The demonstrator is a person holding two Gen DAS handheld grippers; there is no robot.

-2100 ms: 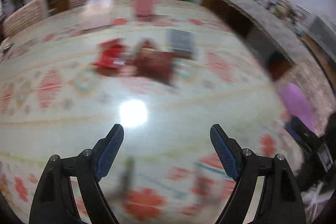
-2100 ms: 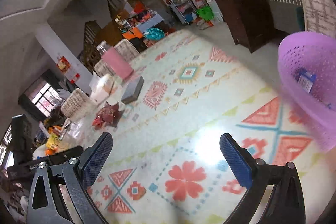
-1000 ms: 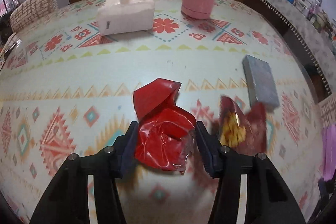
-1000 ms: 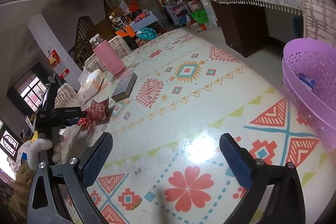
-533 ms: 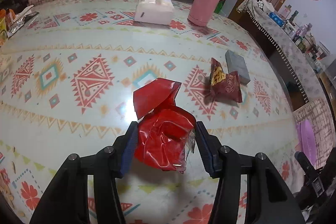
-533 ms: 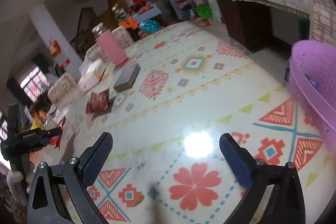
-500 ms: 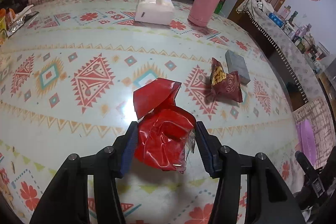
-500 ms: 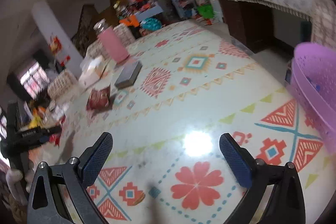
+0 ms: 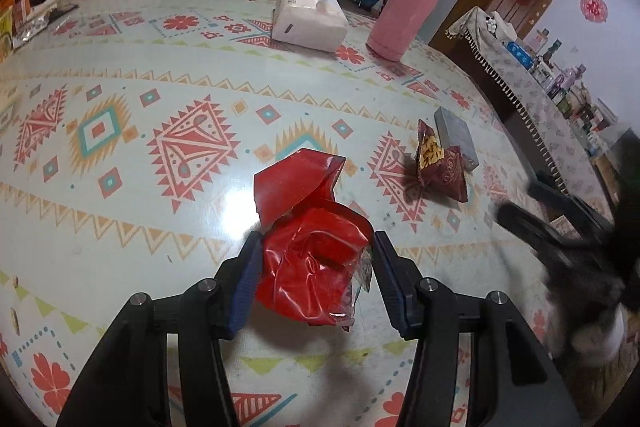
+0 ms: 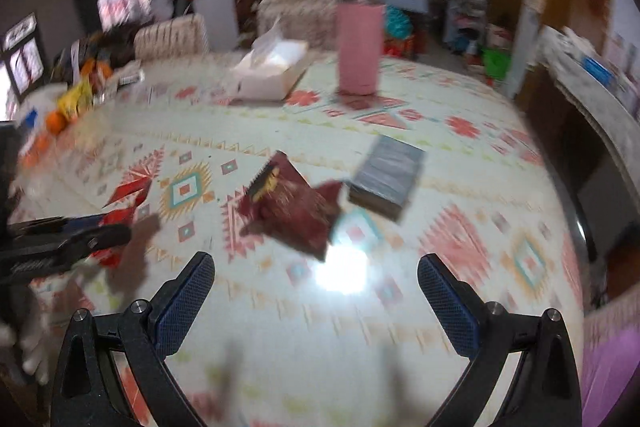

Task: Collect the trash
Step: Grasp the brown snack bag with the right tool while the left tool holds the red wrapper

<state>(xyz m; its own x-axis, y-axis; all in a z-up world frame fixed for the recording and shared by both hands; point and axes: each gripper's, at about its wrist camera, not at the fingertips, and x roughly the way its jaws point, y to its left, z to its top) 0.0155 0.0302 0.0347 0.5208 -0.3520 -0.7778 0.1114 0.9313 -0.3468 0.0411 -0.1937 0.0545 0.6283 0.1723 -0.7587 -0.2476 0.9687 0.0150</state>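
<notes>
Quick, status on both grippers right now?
Left gripper: shut on the red wrapper.
Right gripper: open, holding nothing, pointed toward the snack bag.

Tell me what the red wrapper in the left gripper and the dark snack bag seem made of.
Red wrapper: thin glossy plastic film, probably; creased, shiny, with a clear edge. Dark snack bag: likely printed foil-plastic laminate, crumpled, with a serrated seal. Left gripper is clamping the wrapper.

The left wrist view looks forward and down along its fingers, close above the patterned surface. The right wrist view, blurred, faces the same surface from its near edge. Both share the crumpled maroon snack bag, grey rectangular box, tall pink bottle and white tissue box.
</notes>
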